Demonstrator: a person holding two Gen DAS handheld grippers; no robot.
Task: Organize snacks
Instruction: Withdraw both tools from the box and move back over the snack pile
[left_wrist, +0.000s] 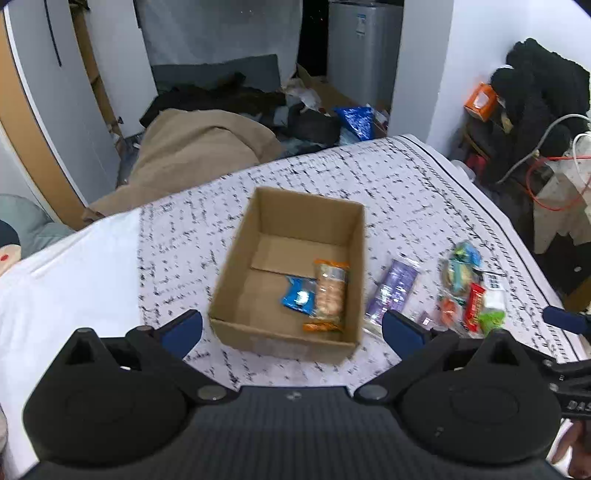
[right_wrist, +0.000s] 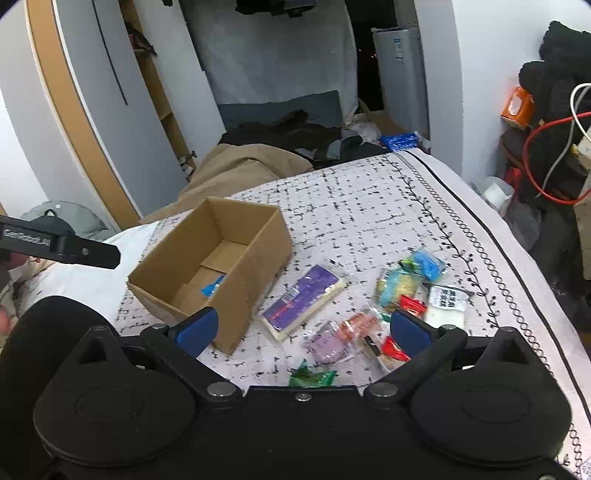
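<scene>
An open cardboard box (left_wrist: 258, 221) (right_wrist: 255, 251) sits on the patterned bedspread. Inside lie a blue packet (left_wrist: 298, 295) (right_wrist: 213, 285) and an orange-ended biscuit pack (left_wrist: 330, 291). Right of the box is a long purple pack (left_wrist: 393, 286) (right_wrist: 303, 301), then a heap of small snacks (left_wrist: 469, 288) (right_wrist: 402, 291): blue-green, red, white, green, pale purple. My left gripper (left_wrist: 291, 326) hovers open above the box's near wall, nothing between its fingers. My right gripper (right_wrist: 303, 328) hangs open over the near snacks, empty. A green packet (right_wrist: 312, 376) lies just under it.
The bedspread (left_wrist: 388, 177) (right_wrist: 369, 206) ends at a black-lined edge on the right, with cables and dark clothes (right_wrist: 561, 96) beyond. A tan blanket (left_wrist: 199, 147) and clutter lie behind. The left gripper's body (right_wrist: 59, 245) shows at the right wrist view's left edge.
</scene>
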